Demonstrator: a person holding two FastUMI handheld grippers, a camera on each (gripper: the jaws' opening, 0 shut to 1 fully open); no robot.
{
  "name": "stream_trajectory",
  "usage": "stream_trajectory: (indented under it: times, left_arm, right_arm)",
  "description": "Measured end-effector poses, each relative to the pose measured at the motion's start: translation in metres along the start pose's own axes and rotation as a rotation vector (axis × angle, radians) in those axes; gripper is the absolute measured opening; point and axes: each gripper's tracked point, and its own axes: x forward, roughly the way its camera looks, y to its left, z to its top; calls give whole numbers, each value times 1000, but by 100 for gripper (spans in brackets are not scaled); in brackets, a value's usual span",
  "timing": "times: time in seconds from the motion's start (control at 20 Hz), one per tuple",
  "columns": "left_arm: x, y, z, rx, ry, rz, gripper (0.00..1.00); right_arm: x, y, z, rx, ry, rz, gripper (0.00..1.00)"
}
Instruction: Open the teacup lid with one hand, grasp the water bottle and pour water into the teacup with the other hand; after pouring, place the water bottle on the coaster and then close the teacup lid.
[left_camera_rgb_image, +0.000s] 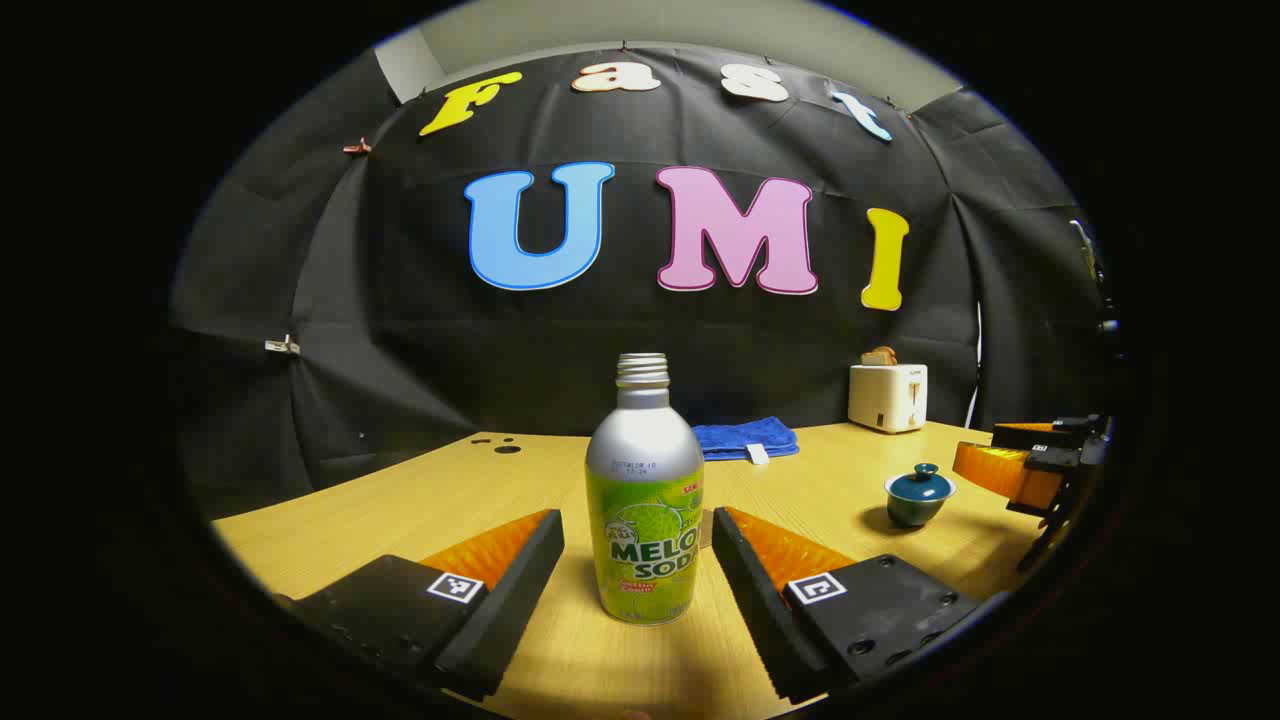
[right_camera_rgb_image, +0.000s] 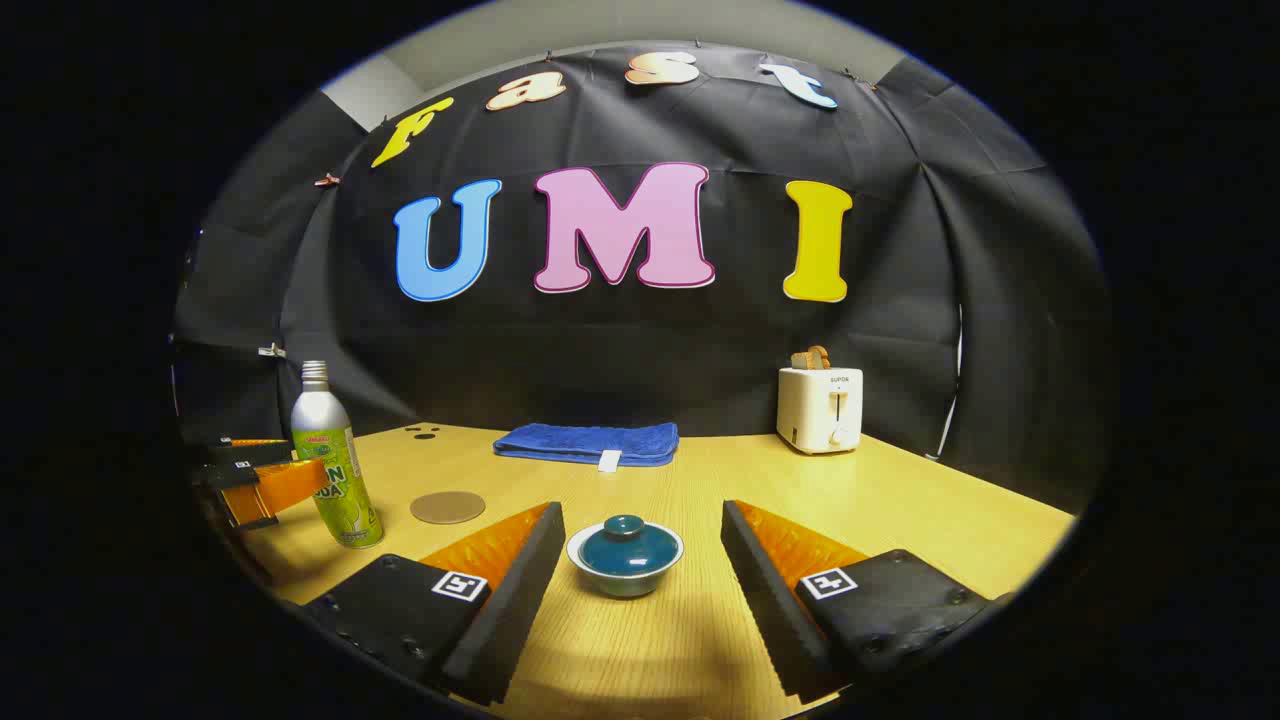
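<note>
while the lidded teal ceramic teacup (right_camera_rgb_image: 625, 555) sits between the right gripper (right_camera_rgb_image: 636, 560)'s parted jaws at 12 o'clock, closing squarely on its knob should lift the lid cleanly, with the left gripper (left_camera_rgb_image: 636, 560) spread beside the silver-and-green metal bottle (left_camera_rgb_image: 644, 500).

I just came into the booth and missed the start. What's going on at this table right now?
A person holds two tools over a wooden table. The left tool is open with the water bottle standing upright between its fingers, not yet gripped. The right tool is open around the teacup, whose lid is on. The coaster lies bare beside the bottle. A blue towel and a toaster sit at the back.
</note>
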Motion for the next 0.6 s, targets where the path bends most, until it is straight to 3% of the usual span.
stream_trajectory:
  times: [0.6]
  left_arm:
    - [1,5,-1,1,-1,32,94]
  right_arm:
    - [1,2,0,0,2,6,97]
